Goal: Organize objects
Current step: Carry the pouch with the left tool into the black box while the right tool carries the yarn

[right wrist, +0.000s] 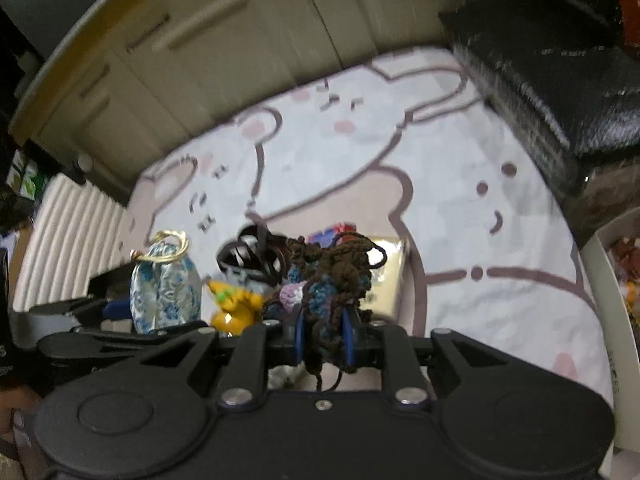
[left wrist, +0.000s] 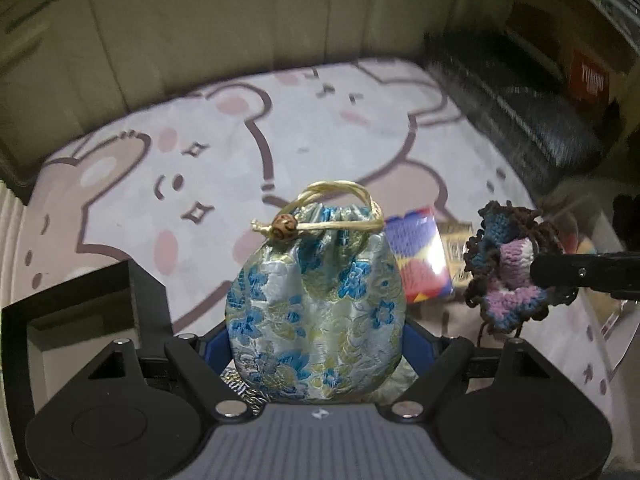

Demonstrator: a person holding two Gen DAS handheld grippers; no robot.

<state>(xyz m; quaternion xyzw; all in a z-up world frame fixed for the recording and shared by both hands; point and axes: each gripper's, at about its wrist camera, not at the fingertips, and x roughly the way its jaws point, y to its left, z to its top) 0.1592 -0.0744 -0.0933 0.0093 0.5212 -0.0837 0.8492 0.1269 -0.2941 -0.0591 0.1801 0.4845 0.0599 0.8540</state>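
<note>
A blue and silver brocade drawstring pouch [left wrist: 316, 312] with a cream cord and a wooden bead stands upright between the blue pads of my left gripper [left wrist: 314, 348], which is shut on its lower half. In the right wrist view the pouch [right wrist: 166, 292] is at the left, with the left gripper [right wrist: 112, 320] under it. My right gripper [right wrist: 324, 332] is shut on a crocheted piece [right wrist: 332, 280] of brown, blue and purple yarn. The crocheted piece [left wrist: 504, 272] also shows at the right of the left wrist view, pinched by the right gripper's black fingers [left wrist: 568, 272].
A mat with cartoon bears [left wrist: 200, 152] covers the surface. On it lie a colourful patterned box [left wrist: 420, 256], a gold box [right wrist: 384, 272], a yellow toy [right wrist: 236, 308] and black looped bands [right wrist: 248, 256]. An open black box [left wrist: 80, 320] sits left, a dark case [left wrist: 520, 112] back right.
</note>
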